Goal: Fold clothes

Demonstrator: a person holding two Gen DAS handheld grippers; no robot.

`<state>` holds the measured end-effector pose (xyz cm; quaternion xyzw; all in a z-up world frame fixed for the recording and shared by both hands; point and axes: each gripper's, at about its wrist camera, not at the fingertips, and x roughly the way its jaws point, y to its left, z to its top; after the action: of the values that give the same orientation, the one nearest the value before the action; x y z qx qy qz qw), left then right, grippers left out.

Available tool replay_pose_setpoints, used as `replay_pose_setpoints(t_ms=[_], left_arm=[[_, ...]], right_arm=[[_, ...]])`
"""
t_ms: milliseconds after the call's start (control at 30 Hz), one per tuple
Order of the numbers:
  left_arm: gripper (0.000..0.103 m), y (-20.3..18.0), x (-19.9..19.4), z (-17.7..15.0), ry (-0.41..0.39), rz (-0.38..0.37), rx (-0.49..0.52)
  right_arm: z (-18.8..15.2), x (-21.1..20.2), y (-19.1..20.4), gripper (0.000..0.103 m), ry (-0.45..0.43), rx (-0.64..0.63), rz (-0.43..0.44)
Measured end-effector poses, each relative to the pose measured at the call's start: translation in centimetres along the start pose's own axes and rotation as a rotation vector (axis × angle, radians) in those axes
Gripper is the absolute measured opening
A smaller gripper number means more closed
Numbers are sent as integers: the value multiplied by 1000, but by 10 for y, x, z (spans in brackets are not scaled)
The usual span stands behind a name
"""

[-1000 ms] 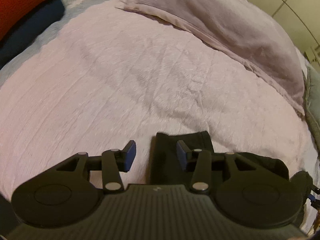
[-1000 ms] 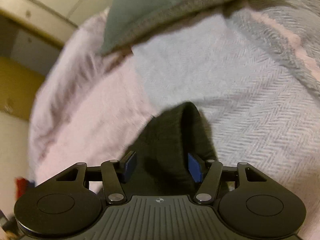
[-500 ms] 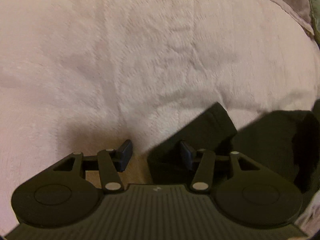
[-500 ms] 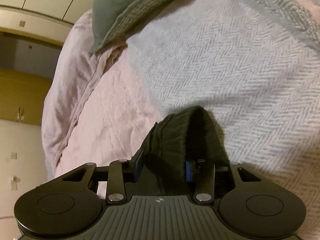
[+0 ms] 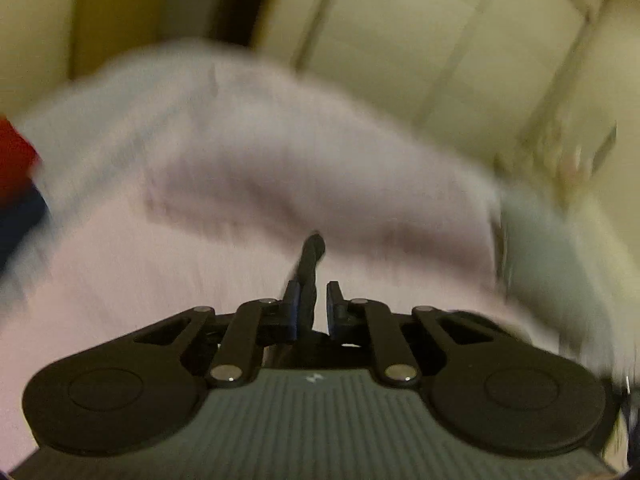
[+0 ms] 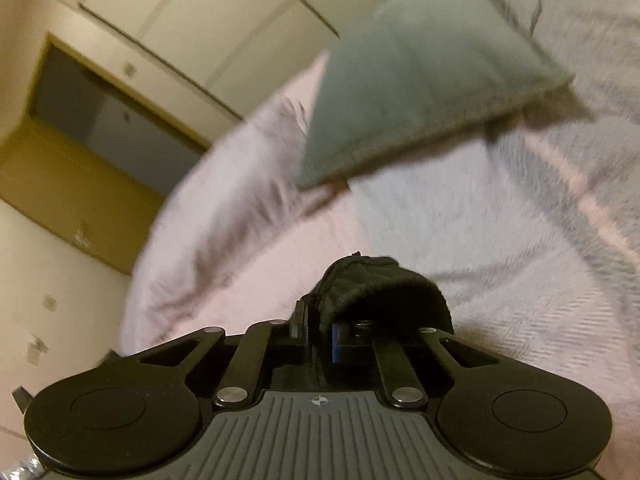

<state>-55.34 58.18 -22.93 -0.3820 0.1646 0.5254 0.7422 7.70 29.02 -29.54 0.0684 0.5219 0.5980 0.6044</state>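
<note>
Pinching is seen at both claws. In the left wrist view, the left gripper [image 5: 312, 308] is drawn nearly together, and a thin edge of the dark garment [image 5: 310, 268] is clamped between its blue pads [image 5: 292, 308], the cloth standing up as a narrow strip past the fingertips. In the right wrist view, the right gripper [image 6: 318, 330] is likewise pressed close on a bunched fold of the same dark garment [image 6: 380, 288], which is draped over the right-hand finger and humps forward beyond the tips. The garment is thus held at two places, close in front of each tool and above the bed.

Beyond the cloth, the pink bedspread [image 5: 160, 264] is spread below, much blurred in the left view. A pale grey herringbone blanket [image 6: 500, 248] is laid to the right in the right wrist view. Farther off, a pink pillow [image 6: 224, 216] and a grey-green cushion [image 6: 420, 80] are seen, the cushion overlapping the pillow's edge. Red and dark blue fabric [image 5: 16, 184] is glimpsed at the far left edge. Cream wall panels [image 5: 460, 40] are seen behind the bed.
</note>
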Motion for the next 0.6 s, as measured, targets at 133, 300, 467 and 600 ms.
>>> replay_pose_setpoints(t_ms=[133, 300, 467, 600], left_arm=[[21, 41, -24, 24, -165, 101, -222], [20, 73, -8, -24, -35, 252, -294], [21, 47, -23, -103, 140, 268, -134], [21, 4, -38, -167, 270, 217, -57]], right_arm=[[-1, 2, 4, 27, -62, 84, 0], [-3, 40, -6, 52, -36, 148, -267], [-29, 9, -20, 52, -8, 104, -375], [-64, -34, -49, 52, 50, 168, -443]])
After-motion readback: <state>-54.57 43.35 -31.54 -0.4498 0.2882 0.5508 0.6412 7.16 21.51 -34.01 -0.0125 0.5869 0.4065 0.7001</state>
